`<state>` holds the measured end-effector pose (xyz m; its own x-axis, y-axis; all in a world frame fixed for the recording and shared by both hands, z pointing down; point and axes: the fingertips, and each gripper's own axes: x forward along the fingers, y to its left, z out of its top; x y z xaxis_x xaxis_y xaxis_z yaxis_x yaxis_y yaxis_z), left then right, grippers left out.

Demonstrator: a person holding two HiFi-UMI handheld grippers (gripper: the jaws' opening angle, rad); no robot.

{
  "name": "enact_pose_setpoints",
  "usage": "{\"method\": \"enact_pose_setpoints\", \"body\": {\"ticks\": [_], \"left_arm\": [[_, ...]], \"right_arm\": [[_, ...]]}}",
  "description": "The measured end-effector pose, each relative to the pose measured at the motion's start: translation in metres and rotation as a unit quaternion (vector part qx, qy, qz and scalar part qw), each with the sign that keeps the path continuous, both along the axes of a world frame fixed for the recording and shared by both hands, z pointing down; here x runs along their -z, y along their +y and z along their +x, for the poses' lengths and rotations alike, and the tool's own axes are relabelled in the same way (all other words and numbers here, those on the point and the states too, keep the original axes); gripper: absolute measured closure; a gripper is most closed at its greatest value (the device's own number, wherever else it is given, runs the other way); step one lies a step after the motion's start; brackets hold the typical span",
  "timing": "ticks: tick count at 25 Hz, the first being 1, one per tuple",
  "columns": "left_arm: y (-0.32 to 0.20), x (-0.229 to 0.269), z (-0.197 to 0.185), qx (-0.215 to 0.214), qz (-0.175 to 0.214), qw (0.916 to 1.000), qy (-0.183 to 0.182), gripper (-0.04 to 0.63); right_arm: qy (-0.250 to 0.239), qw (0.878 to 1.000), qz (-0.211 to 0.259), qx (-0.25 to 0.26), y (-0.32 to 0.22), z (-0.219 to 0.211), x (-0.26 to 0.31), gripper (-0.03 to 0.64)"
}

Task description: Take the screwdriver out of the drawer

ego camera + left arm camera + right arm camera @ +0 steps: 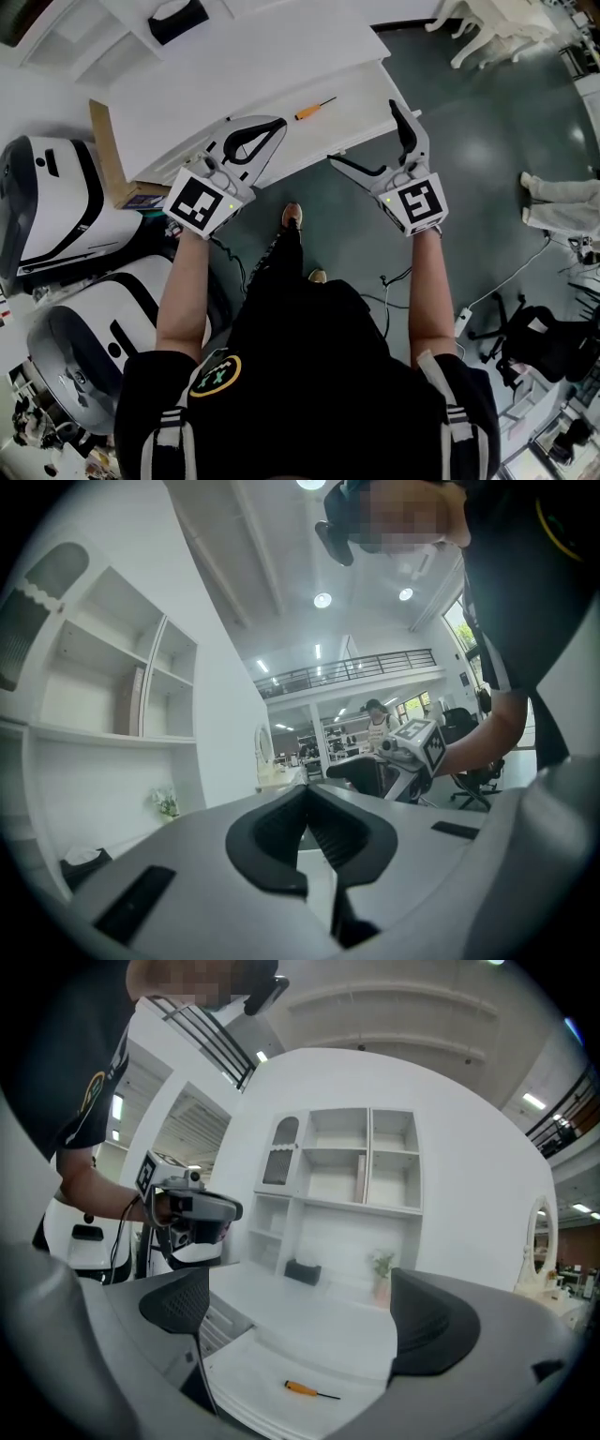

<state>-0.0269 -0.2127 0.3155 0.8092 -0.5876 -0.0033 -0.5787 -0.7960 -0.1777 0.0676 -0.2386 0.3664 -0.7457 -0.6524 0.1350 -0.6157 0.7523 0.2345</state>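
Observation:
The screwdriver [314,109], orange-handled with a thin dark shaft, lies flat on the white desk [281,56] near its front edge. It shows again in the right gripper view, screwdriver [309,1389] low between the jaws' sightline. My left gripper [255,141] hovers over the desk's front edge, left of the tool, shut on nothing; its pads [309,827] meet. My right gripper [380,145] hangs just off the desk's front right corner, open and empty, right gripper [305,1326] facing the desk. Drawer fronts [220,1321] show at the desk's left; no open drawer is in view.
A cardboard box [111,159] stands against the desk's left end, with two white machines [56,202] beside it. A black box [178,19] sits at the back under a shelf unit [342,1162]. Cables [398,300], an office chair [544,342] and someone's feet [562,202] are on the floor.

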Motion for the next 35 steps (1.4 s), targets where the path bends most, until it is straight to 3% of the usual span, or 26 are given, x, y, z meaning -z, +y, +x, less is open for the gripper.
{"method": "enact_pose_setpoints", "body": {"ticks": [9,18,22,31,35], "left_arm": [[-0.039,-0.015,-0.017,0.004,-0.017,0.9998,0.003,0.578],[-0.056,-0.022,-0.033,0.008,-0.025,0.9996,0.002,0.578],[-0.061,-0.023,-0.039,0.006,-0.021,0.9998,0.0,0.578],[-0.074,-0.033,-0.051,0.004,-0.025,0.9996,-0.01,0.578],[-0.077,-0.037,-0.053,0.0,-0.029,0.9996,-0.007,0.578]], "right_arm": [[0.121,0.991,-0.007,0.05,-0.055,-0.028,-0.052,0.031],[0.265,0.955,-0.026,0.132,-0.1,-0.049,-0.132,0.032],[0.329,0.928,-0.044,0.167,-0.117,-0.054,-0.181,0.032],[0.463,0.847,-0.074,0.25,-0.14,-0.063,-0.288,0.032],[0.5,0.818,-0.088,0.27,-0.146,-0.066,-0.325,0.032]]}}
